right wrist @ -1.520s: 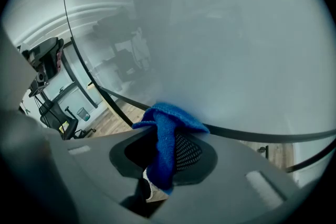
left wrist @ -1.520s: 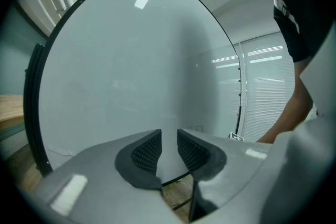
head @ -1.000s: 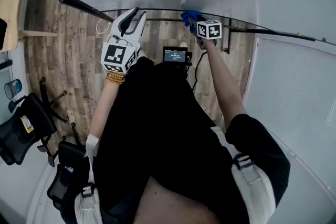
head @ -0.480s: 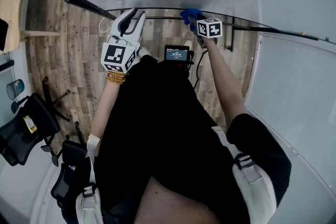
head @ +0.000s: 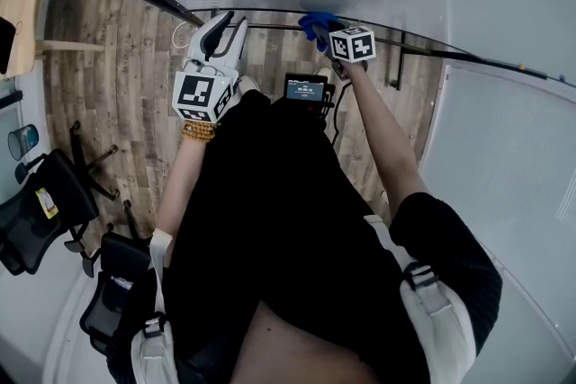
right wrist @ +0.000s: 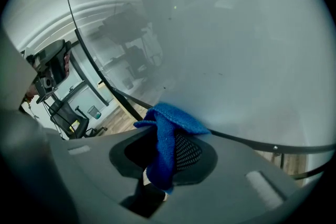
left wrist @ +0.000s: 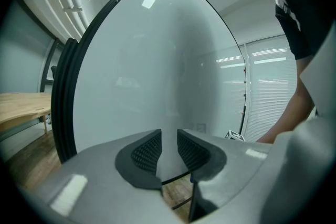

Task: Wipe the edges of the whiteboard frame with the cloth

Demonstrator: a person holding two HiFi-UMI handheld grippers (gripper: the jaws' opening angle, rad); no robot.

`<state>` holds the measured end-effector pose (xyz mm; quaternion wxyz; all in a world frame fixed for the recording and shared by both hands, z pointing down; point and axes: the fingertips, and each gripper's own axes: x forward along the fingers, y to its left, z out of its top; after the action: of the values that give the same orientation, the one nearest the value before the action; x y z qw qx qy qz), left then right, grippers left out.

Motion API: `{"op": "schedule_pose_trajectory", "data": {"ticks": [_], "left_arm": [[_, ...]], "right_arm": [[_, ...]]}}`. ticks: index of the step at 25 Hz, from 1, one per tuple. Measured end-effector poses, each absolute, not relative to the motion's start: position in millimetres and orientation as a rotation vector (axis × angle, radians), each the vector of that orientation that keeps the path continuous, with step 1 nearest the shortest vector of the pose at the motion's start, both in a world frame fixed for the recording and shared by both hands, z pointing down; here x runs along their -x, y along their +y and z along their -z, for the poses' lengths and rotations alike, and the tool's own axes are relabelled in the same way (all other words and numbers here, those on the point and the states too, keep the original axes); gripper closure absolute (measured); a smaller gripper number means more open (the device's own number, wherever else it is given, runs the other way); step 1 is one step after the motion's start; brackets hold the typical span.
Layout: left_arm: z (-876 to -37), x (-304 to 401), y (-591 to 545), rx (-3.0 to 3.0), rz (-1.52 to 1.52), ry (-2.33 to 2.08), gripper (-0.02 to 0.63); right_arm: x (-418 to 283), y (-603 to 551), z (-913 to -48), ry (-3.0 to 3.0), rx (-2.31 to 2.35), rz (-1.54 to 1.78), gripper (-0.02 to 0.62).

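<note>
Blue cloth (right wrist: 176,117), looks soft & light, pinched at its bunched middle in R gripper (right wrist: 167,140) jaws against frame (right wrist: 247,137); L gripper (left wrist: 169,150) jaws slightly apart, empty.

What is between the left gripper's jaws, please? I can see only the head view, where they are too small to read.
Observer: Nothing; the left gripper view shows the left gripper open, with a narrow gap.
Operator: Is the cloth secure on the right?
Observer: The right gripper is shut on the blue cloth, a tail hanging below the jaws.
Operator: Does it reach the frame?
Observer: Its bunched top appears to lie against the black frame edge.
</note>
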<state>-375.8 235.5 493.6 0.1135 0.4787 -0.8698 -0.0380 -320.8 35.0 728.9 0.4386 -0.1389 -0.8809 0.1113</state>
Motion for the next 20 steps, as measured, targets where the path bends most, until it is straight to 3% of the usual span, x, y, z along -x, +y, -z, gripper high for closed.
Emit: {"op": "schedule_pose_trajectory", "data": {"ticks": [20], "left_arm": [[-503,379,261,-1.283,0.126,-2.599,0.413]], "right_arm": [[358,110,-732,-2.170,0.527,-0.364,0.486]]}}
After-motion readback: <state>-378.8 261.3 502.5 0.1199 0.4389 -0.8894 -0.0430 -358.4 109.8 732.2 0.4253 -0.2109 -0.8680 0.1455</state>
